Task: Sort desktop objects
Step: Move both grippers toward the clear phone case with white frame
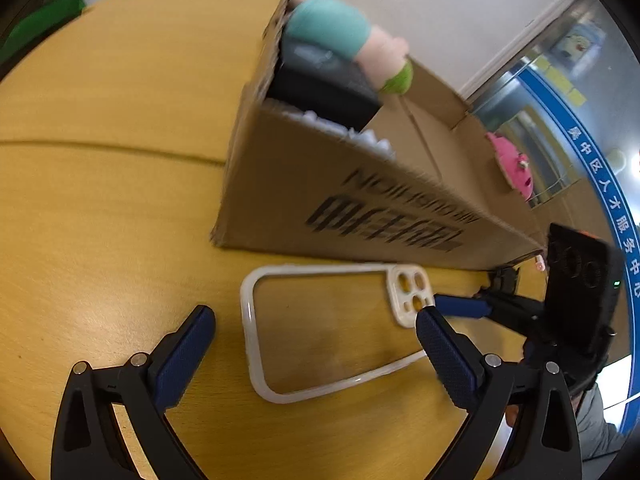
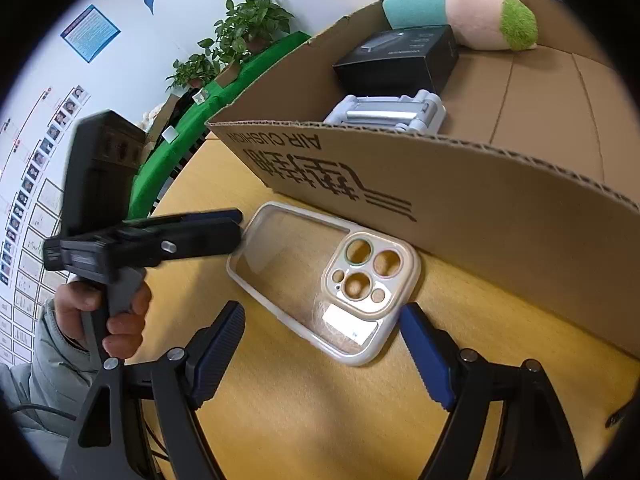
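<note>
A clear phone case [image 1: 320,328] with a white rim lies flat on the yellow table, just in front of a cardboard box [image 1: 320,200]. It also shows in the right wrist view [image 2: 320,280]. My left gripper [image 1: 316,316] is open, its jaws on either side of the case's near end. My right gripper [image 2: 322,316] is open, straddling the case's camera-cutout end. In the left wrist view the right gripper [image 1: 460,306] reaches in from the right. In the right wrist view the left gripper [image 2: 224,220] shows at the left, by the case's far end.
The cardboard box [image 2: 460,200] holds a plush toy [image 2: 460,12], a black box [image 2: 400,58] and a white stand [image 2: 388,114]. A pink toy [image 1: 514,168] sits beyond the box. Potted plants [image 2: 240,28] and green cloth [image 2: 208,108] lie past the table edge.
</note>
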Tool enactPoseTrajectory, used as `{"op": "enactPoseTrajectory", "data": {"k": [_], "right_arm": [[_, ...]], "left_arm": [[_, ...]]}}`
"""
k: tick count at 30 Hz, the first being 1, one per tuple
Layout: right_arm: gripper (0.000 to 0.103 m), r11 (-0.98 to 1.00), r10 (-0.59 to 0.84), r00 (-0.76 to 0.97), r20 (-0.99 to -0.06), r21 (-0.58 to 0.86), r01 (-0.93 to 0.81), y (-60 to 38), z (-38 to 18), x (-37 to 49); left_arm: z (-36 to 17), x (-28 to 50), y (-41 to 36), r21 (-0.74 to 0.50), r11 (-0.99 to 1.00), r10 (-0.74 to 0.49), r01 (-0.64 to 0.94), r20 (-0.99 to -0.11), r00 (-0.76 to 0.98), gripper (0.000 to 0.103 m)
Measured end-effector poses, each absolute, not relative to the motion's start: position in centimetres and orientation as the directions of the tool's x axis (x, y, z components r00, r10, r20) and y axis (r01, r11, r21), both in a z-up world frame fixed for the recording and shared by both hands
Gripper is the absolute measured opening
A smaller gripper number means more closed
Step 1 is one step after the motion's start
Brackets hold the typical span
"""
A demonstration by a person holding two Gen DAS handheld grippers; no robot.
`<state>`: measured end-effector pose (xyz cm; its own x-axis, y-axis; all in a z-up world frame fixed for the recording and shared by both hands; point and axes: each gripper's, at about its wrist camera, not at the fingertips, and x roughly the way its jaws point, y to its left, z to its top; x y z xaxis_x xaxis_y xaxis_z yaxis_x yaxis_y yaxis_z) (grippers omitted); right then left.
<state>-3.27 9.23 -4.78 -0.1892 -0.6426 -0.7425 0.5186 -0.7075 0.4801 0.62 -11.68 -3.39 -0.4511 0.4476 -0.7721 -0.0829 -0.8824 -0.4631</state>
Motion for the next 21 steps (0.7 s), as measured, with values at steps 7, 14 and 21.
{"op": "enactPoseTrajectory", "data": {"k": [7,14,21], "right_arm": [[0.082,-0.689,-0.659,-0.191,-0.727,0.483,0.54,8.9,-4.7,-3.1],[0.082,-0.654,-0.726,-0.293,-0.622,0.495,0.572,11.2,-1.8,-1.2],[0.082,-0.724,-0.668,-0.378,-0.641,0.441,0.531,14.1,-1.4,0.2]], "left_arm": [[-3.3,0.8,-10.2,-0.476,-0.875,0.461,-0.085,-0.77,-0.44,0.1],[0.3,1.5,-6.8,-0.554,-0.798,0.596,-0.237,-0.664,-0.452,0.091],[0.4,1.9,-4.6,-0.508,-0.82,0.571,-0.262,-0.702,-0.425,0.092]]}}
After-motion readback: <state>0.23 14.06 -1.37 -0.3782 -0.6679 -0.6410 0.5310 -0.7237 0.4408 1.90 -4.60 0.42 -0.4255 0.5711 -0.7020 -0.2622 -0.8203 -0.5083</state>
